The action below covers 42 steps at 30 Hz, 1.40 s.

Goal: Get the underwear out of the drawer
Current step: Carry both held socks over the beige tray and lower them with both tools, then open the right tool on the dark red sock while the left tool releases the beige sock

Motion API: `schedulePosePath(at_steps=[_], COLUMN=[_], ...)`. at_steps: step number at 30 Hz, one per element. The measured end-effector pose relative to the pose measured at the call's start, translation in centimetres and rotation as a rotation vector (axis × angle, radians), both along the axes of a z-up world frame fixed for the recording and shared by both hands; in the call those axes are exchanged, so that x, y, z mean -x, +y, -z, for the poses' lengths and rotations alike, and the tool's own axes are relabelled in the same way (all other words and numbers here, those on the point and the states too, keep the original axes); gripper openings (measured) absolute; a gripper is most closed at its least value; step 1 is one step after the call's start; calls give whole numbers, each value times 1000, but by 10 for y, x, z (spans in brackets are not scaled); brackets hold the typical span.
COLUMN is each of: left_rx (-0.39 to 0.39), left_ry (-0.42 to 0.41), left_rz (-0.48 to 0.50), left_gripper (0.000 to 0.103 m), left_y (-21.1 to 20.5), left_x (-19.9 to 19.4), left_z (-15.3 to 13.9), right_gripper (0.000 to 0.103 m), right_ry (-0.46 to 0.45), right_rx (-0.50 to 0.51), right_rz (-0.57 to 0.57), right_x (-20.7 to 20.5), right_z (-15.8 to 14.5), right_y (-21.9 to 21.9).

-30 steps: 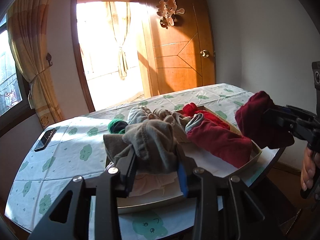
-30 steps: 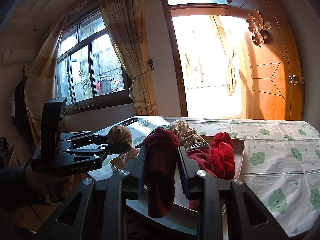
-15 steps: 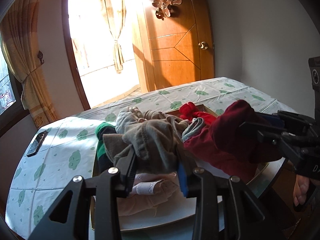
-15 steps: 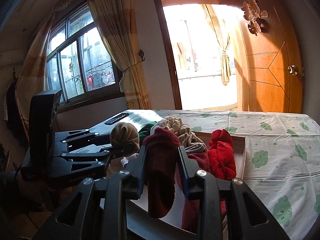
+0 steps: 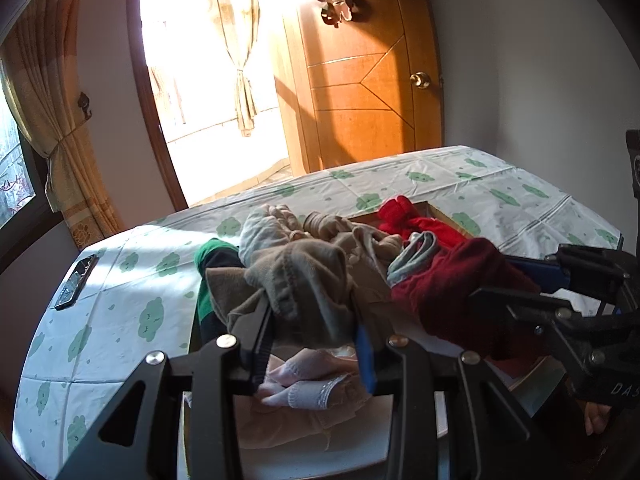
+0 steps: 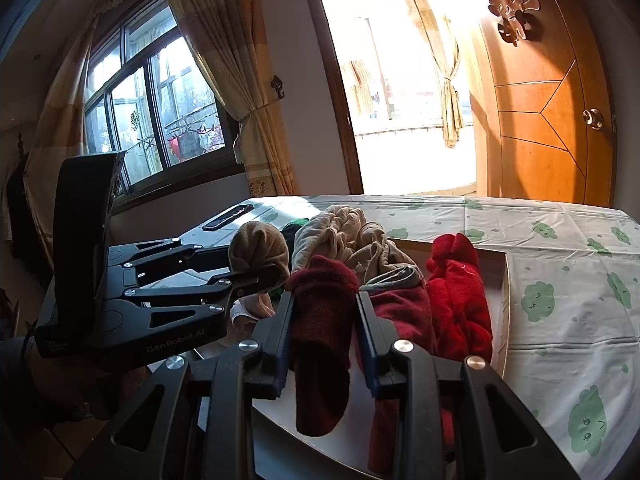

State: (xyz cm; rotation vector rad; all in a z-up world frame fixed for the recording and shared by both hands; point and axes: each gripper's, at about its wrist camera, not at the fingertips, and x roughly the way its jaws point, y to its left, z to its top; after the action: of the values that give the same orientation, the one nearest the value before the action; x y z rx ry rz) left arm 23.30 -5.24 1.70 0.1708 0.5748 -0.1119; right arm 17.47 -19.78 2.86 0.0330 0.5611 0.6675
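Now the left hand-held gripper point(image 5: 314, 334) clamps a taupe underwear piece point(image 5: 304, 288) above the drawer point(image 6: 505, 300), and the right hand-held gripper point(image 6: 323, 330) pinches a maroon underwear piece point(image 6: 322, 344) over that drawer's front edge, just beside it.

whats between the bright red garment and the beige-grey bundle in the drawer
In the right wrist view, a grey-edged garment lies between the bright red garment and the beige-grey bundle.
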Motion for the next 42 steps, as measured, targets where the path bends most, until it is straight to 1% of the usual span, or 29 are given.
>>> schedulePosePath(at_steps=[7, 10, 14, 19, 21, 25, 29, 32, 34, 35, 40, 42], left_rx=[3, 18, 12, -14, -18, -24, -46, -41, -42, -44, -45, -43], left_ry=[5, 21, 35, 94, 101, 119, 124, 125, 125, 125, 124, 124], left_rz=[5, 11, 17, 34, 33, 35, 42, 41, 40, 39, 39, 39], left_gripper=[34, 34, 34, 34, 34, 35, 36, 36, 38, 41, 42, 45], left_y=[-2, -3, -6, -14, -14, -16, -20, -20, -20, -20, -20, -20], left_x=[-5, -9, -13, -21, -22, -24, -24, -25, -25, -25, -25, -24], left_z=[0, 1, 4, 18, 22, 28, 32, 33, 34, 34, 34, 35], right_gripper=[32, 32, 32, 32, 32, 32, 32, 32, 32, 32, 32, 33], right_ry=[17, 21, 42, 72, 92, 103, 106, 111, 112, 113, 117, 117], right_rx=[33, 64, 89, 130, 137, 137, 157, 165, 164, 162, 158, 157], right_rz=[-17, -21, -26, -14, -1, -1, -6, -9, -8, -7, -5, -5], right_x=[-4, -4, -6, -11, -14, -12, -11, -9, -9, -9, -10, -9], right_z=[5, 10, 18, 27, 33, 40, 43, 45, 46, 46, 46, 46], right_y=[14, 20, 22, 24, 21, 17, 19, 20, 20, 19, 18, 18])
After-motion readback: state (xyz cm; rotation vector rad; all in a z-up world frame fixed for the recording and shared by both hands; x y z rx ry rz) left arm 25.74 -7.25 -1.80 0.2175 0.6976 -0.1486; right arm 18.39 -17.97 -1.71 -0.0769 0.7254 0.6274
